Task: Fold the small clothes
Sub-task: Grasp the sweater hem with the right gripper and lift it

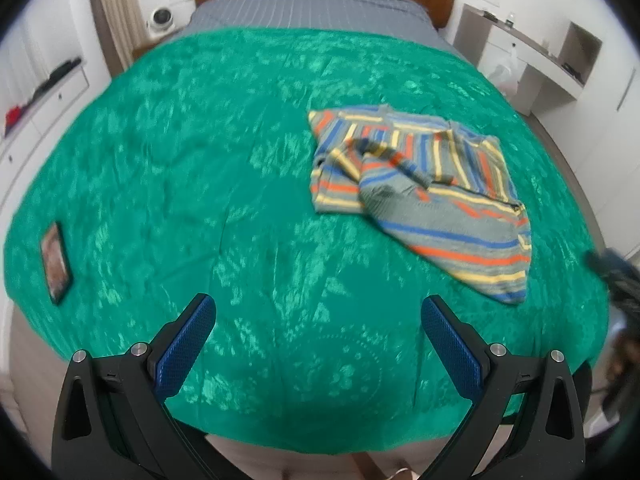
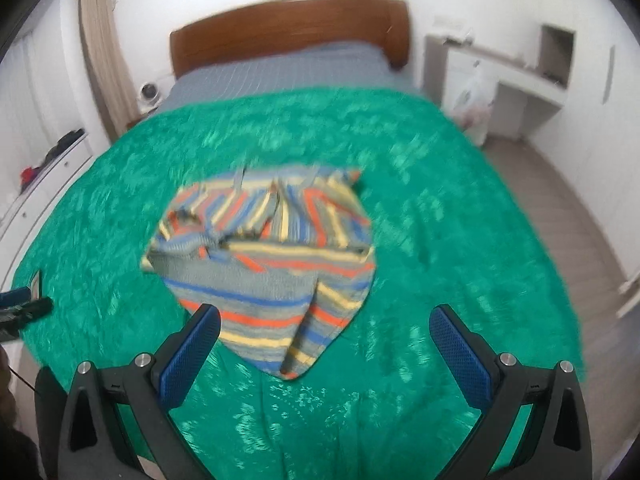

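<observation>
Looking across the bed's crushed green velvet bedspread, we find the rumpled grey knit garment with orange, blue and yellow stripes lying ahead of both tools, its length running roughly away from us. Our right gripper hovers nearest, almost over its near corner, fingers spread, empty; our left gripper sits well apart to the side, likewise spread.

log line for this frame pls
left gripper: open, empty | right gripper: open, empty | striped shirt: partly folded, on green blanket | phone: on blanket's left edge
</observation>
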`<state>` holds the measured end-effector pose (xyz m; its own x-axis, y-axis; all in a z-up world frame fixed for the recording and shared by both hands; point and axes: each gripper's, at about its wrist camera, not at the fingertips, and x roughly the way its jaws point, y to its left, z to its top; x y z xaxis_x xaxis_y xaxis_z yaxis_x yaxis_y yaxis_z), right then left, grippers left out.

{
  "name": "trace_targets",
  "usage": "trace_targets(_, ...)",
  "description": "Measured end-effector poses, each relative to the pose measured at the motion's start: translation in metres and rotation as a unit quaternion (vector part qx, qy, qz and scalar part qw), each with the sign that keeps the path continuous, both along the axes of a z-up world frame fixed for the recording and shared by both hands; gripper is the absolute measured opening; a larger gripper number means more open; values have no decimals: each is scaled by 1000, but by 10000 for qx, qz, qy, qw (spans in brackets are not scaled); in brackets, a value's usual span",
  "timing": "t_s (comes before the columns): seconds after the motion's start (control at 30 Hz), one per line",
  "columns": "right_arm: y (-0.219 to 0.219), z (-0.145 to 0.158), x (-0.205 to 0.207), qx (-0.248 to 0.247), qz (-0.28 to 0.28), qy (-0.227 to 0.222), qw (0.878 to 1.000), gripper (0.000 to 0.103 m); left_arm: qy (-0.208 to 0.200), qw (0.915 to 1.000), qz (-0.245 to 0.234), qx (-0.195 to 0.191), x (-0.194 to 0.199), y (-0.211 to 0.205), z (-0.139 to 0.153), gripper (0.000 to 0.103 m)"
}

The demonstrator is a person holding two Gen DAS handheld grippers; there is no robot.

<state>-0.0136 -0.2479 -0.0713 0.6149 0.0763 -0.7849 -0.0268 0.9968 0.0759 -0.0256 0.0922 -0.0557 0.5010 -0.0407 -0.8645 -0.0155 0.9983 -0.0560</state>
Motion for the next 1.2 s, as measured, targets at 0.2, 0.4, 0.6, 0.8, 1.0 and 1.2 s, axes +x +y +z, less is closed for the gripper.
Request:
trace_targets(0.2, 0, -73, 56, 920, 241, 880, 9916, 75, 291, 9994, 168, -55, -3, 5, -19, 103)
trace_targets(0.4, 21, -107, 86, 1095, 373, 1095, 9872, 4, 319, 9994, 113, 82, -2, 4, -23, 103)
trace_targets(0.6, 69, -32, -36, 473, 3555, 301, 9330, 4, 369, 9988, 281, 142, -1, 24, -36, 103)
trace_targets(0.8, 16, -57, -89, -531, 3718, 1097, 9203, 4, 600, 9974, 377, 86, -1, 28, -56, 102)
trace_targets(1.0, -25, -64, -73, -640, 2697, 1293, 9521, 41, 594, 9978, 205, 215, -7, 23, -60, 102)
trace_targets(1.2, 27, -11, -30, 198, 2701, 580, 9609, 57, 607, 9976, 333, -14, -8, 34, -66, 102)
